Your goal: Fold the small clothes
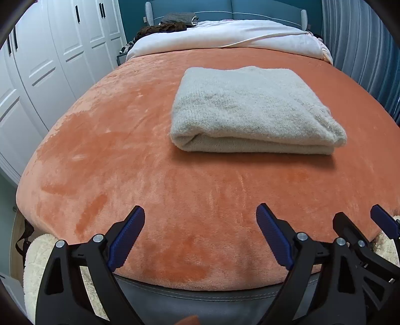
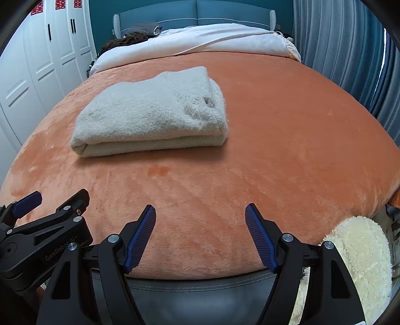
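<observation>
A cream fuzzy knit garment (image 1: pixel 252 110) lies folded into a thick rectangle on the orange plush blanket (image 1: pixel 120 140); it also shows in the right wrist view (image 2: pixel 155 112). My left gripper (image 1: pixel 200 212) is open and empty, hovering over the near edge of the bed, well short of the garment. My right gripper (image 2: pixel 201 210) is open and empty, also back at the near edge. The right gripper shows at the left view's right edge (image 1: pixel 360 222), and the left gripper shows at the right view's left edge (image 2: pixel 55 202).
A white duvet (image 1: pixel 225 35) and dark clothes (image 1: pixel 165 26) lie at the head of the bed by the blue headboard (image 1: pixel 200 10). White wardrobe doors (image 1: pixel 50 57) stand left, grey-blue curtains (image 1: pixel 362 50) right. A cream fleece item (image 2: pixel 360 252) sits below the bed's near edge.
</observation>
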A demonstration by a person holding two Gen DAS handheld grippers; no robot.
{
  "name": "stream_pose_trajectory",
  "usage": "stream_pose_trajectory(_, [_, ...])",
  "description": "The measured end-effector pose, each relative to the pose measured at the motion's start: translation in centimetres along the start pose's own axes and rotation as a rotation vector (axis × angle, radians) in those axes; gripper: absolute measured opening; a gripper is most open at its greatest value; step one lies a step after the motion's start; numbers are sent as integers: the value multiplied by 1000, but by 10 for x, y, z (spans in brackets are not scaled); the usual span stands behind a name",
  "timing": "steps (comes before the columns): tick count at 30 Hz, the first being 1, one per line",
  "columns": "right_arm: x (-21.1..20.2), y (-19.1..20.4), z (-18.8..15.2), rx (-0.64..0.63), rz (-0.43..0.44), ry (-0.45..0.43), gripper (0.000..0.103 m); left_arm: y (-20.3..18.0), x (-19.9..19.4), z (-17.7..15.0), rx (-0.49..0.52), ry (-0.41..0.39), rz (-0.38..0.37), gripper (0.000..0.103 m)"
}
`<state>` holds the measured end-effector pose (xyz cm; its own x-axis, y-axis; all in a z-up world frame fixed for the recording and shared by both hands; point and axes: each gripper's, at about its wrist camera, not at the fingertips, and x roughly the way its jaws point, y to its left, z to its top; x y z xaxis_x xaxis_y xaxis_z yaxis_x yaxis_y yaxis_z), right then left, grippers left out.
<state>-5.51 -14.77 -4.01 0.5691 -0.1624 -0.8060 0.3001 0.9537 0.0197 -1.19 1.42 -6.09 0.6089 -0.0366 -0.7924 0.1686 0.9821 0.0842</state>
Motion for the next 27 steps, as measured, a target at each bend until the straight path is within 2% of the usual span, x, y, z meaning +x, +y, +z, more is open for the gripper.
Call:
stream_pose_trajectory(8, [0, -4, -1, -2, -4, -7, 72, 0, 4, -1, -8, 0, -19, 91])
stream_pose_trajectory(16, [0, -6, -4, -1, -15, -11, 71, -1, 4, -2, -9, -13, -4, 91])
stream_pose_trajectory(27, [-1, -5, -3, 18, -30, -14, 70, -4, 0, -1, -16, -25, -1, 83])
